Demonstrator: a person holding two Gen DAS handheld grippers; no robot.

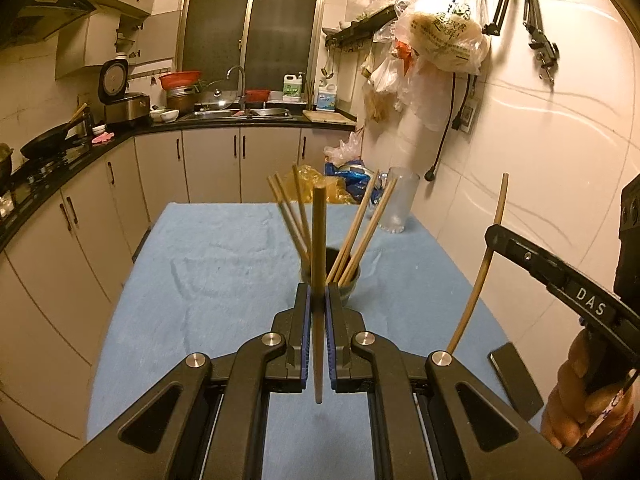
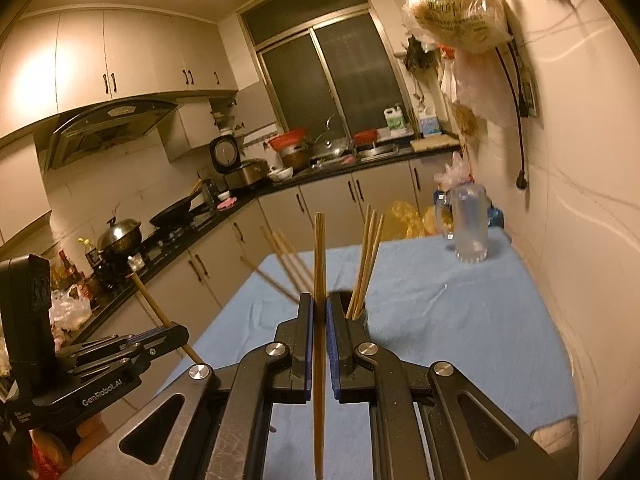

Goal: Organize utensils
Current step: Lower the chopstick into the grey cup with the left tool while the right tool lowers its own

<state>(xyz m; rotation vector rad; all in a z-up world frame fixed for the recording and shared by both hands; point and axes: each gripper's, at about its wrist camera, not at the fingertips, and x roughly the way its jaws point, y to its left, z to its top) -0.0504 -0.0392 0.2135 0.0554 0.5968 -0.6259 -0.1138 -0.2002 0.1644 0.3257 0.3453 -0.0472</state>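
Left gripper (image 1: 318, 300): matte black moulded body with two parallel fingers, each lined on its inner face with a blue pad (image 1: 306, 320). Two angled link arms per side pivot on round silver pins (image 1: 271, 339); the outer arms carry triangular cut-outs. The right wrist view shows white "GenRobot.AI" lettering along its side.

Right gripper (image 2: 320, 312): identical construction, with black fingers, blue pads (image 2: 332, 336), silver pivot pins (image 2: 366, 348) and triangular cut-outs. The left wrist view shows a small recessed screw and white "DAS" lettering on its finger, plus a black camera block at the rear.
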